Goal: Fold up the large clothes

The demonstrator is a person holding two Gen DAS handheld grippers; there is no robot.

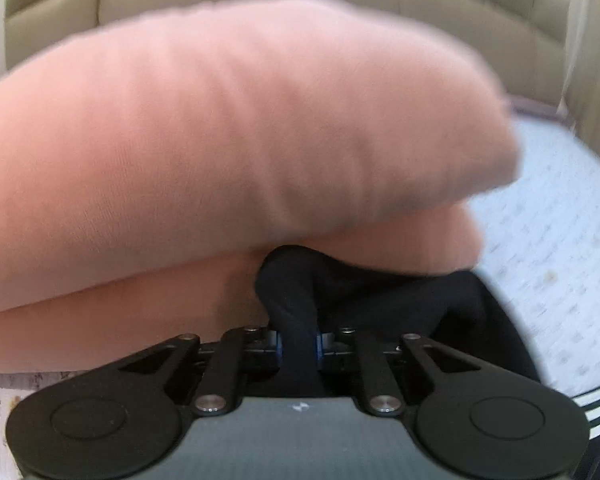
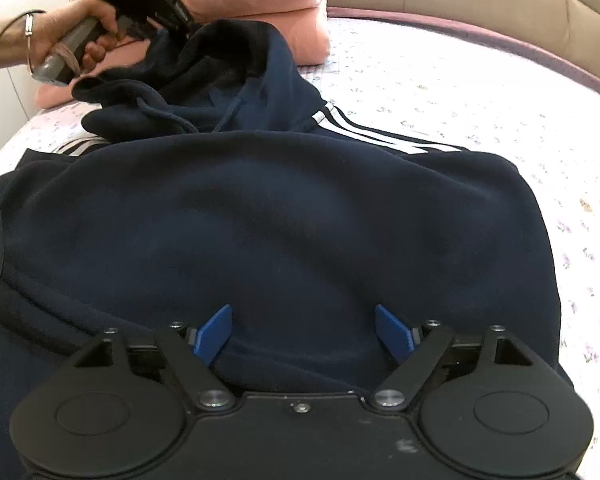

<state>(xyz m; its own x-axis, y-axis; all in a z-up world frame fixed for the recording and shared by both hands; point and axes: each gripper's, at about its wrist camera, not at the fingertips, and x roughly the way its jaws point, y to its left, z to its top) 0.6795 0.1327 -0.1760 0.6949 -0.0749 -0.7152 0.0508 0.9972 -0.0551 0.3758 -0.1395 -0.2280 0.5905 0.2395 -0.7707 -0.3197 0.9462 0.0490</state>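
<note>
Floral quilted bedspread (image 2: 480, 92), fleecy navy hoodie (image 2: 260, 220) (white-striped), left claw (image 1: 299, 346) pinching its hood, right claw (image 2: 304, 332) spread wide.

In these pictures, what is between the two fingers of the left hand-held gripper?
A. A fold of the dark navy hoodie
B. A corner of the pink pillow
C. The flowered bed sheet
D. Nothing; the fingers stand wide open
A: in the left wrist view, the left hand-held gripper has its fingers closed on a bunched fold of the dark navy hoodie, with the pink pillow only behind it.
</note>
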